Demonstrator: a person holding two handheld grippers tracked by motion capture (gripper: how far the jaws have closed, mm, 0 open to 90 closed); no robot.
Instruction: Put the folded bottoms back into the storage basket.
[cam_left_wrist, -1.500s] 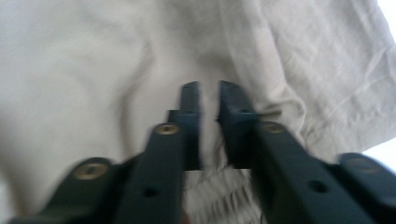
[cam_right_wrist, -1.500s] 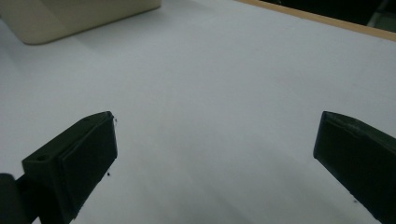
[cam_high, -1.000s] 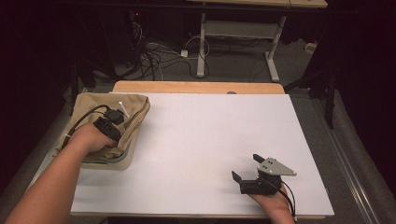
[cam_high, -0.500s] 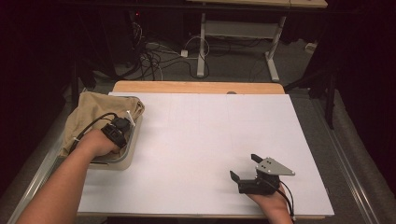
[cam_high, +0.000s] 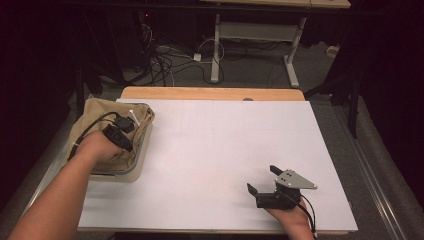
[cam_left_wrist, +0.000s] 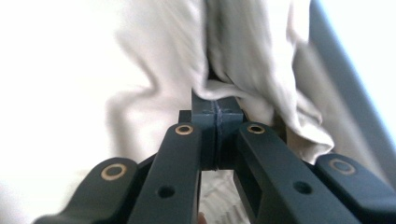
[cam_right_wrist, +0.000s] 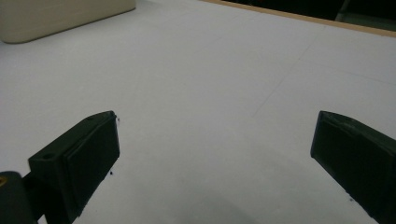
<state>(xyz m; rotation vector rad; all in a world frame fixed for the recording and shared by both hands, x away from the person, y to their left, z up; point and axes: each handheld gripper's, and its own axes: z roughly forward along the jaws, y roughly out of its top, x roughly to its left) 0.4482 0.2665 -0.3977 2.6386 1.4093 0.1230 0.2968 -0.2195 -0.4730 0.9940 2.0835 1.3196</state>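
While I go view by view, I note:
High view: my left hand-held gripper (cam_high: 131, 118) sits on the tan cloth (cam_high: 95, 125) in the cream tray (cam_high: 137, 165) at the desk's (cam_high: 225, 145) left edge; my right hand-held gripper (cam_high: 262, 182) rests apart, near the front.
Left gripper view: jaws clamped on a fold of cloth (cam_left_wrist: 261, 70), a grip the high view hides.
Right gripper view: jaws wide apart over bare desk (cam_right_wrist: 210, 70); tray corner (cam_right_wrist: 60, 18) far off.
Progress: cloth gripped, not yet lifted out, I judge.
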